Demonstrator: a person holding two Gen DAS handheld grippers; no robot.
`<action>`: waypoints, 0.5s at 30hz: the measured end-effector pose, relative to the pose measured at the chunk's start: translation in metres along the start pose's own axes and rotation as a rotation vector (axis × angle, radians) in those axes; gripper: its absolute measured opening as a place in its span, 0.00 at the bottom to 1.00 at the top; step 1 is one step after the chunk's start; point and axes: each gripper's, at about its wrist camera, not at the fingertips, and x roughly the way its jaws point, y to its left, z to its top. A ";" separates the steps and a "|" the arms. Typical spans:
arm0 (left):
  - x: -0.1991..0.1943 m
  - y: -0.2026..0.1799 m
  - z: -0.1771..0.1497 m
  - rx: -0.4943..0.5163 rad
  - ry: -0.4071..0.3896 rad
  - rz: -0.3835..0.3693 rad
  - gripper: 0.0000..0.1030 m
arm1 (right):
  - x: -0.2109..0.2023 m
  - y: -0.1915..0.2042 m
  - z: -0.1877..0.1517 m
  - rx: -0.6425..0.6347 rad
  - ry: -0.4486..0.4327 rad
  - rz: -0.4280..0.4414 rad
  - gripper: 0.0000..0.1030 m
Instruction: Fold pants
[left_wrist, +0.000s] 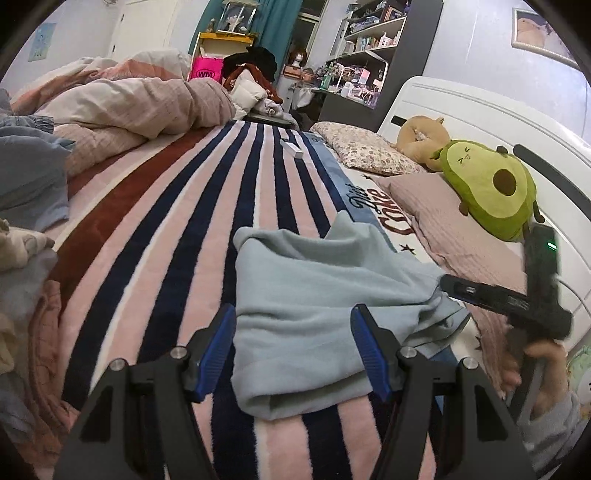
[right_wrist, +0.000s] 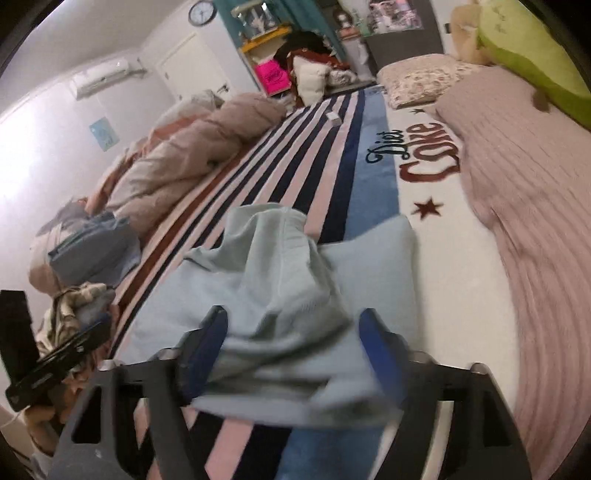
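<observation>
Pale blue pants (left_wrist: 306, 306) lie bunched and partly folded on a striped blanket (left_wrist: 177, 206) on the bed. My left gripper (left_wrist: 293, 332) is open, its blue fingers (left_wrist: 218, 343) on either side of the near folded edge, just above the cloth. In the right wrist view the same pants (right_wrist: 280, 280) rise in a rumpled heap. My right gripper (right_wrist: 295, 354) is open, its jaws straddling the near edge of the cloth. The right gripper's body (left_wrist: 517, 295) shows at the right of the left wrist view, held by a hand.
A crumpled pink duvet (left_wrist: 122, 107) lies at the left. A pile of other clothes (left_wrist: 26, 236) sits at the bed's left edge. Pillows (left_wrist: 365, 147) and an avocado plush (left_wrist: 487, 188) line the white headboard (left_wrist: 480, 114). A small white box (left_wrist: 291, 147) lies farther along the blanket.
</observation>
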 end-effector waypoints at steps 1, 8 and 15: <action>-0.001 0.000 0.000 0.001 -0.002 0.004 0.58 | 0.012 -0.005 0.006 0.038 0.034 0.060 0.69; -0.001 0.006 -0.001 -0.027 0.009 0.025 0.58 | 0.021 -0.008 0.015 0.103 -0.009 0.078 0.10; 0.006 0.004 -0.001 -0.028 0.025 0.002 0.58 | -0.049 -0.004 0.002 -0.033 -0.148 -0.088 0.08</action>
